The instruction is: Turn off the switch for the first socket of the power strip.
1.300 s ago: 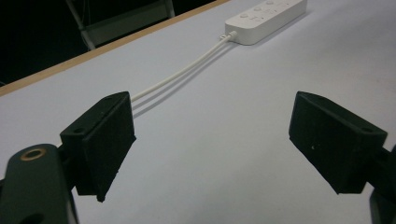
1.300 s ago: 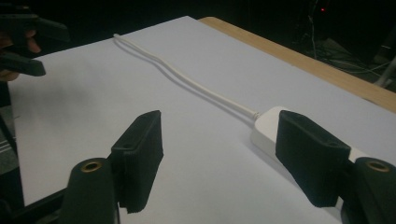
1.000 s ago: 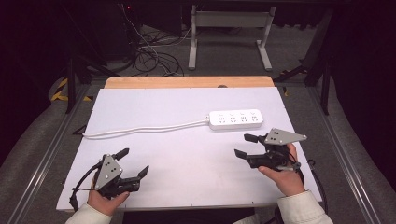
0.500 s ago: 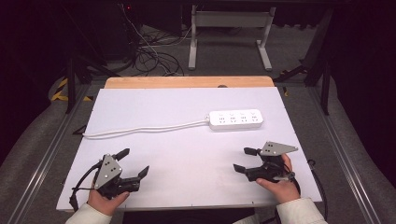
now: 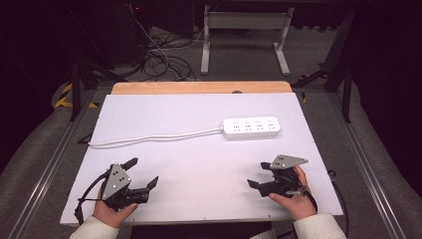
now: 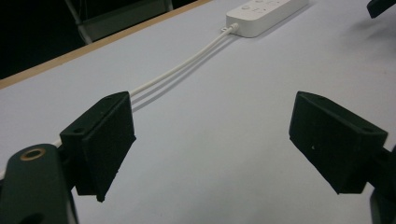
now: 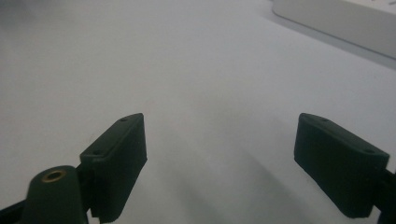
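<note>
strip: the white power strip (image 5: 251,127) lies flat on the far right part of the white table (image 5: 199,114), sockets up, nothing plugged in that i can see.
cord: its white cord (image 5: 154,137) runs from the strip's left end across the table toward the left edge, lying loose in a shallow curve.
left gripper: the left gripper (image 5: 141,174) sits well apart from the strip, near the front left of the table; its jaws stand wide apart with nothing between them, and in the left gripper view the cord (image 6: 180,70) and strip (image 6: 264,14) lie ahead of it.
right gripper: the right gripper (image 5: 260,174) rests nearer the strip, on the side toward the person and a little right of its middle; jaws spread wide, empty, with the strip's edge (image 7: 345,21) at the upper right of the right gripper view.
risk, slide: the strip looks smooth and light, so i judge a one-sided nudge from a jaw could push it away rather than seat it between the jaws.
risk, cord: a lift of the strip could drag the loose cord across the table; a pull on the cord alone could swing the strip round.
risk, grip: jaws closing across the socket face could slip off its rounded edges.
containers: none on the table near the strip; nothing is held in anything.
</note>
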The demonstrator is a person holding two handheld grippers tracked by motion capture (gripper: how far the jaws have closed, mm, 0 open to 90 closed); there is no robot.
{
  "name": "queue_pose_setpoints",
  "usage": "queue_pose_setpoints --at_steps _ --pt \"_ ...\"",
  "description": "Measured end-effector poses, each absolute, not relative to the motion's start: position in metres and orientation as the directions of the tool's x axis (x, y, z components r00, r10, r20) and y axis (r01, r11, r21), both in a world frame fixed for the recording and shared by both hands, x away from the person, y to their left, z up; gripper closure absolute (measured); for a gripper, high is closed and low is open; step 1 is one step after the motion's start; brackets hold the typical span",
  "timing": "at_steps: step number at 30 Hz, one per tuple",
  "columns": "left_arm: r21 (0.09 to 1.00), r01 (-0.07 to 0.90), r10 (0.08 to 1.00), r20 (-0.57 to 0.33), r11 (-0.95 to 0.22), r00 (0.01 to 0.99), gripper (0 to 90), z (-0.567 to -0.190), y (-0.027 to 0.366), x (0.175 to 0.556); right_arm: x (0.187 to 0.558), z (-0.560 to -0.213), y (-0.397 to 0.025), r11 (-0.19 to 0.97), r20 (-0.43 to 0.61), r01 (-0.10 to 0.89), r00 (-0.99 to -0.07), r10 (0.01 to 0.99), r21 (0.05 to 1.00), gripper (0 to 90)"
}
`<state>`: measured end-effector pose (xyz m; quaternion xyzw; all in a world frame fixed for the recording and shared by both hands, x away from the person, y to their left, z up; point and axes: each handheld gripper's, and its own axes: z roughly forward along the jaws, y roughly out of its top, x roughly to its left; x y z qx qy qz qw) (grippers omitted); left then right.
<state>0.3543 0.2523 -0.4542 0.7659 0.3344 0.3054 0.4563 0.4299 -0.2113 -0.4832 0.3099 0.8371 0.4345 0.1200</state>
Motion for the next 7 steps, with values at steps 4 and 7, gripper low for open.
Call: queue_pose_setpoints --at_steps 4,7 --pt "0.903 0.228 0.788 0.168 -0.363 0.592 14.5 -0.4546 0.2509 0.3533 0.4272 -0.4795 -0.2133 0.423 0.035 0.363 -0.791 0.611 0.830 17.2" --pt "0.902 0.223 0.788 0.177 -0.369 0.589 14.6 -0.4549 0.2512 0.3539 0.4266 -0.4774 -0.2149 0.421 0.017 0.343 -0.791 0.612 0.840 17.3"
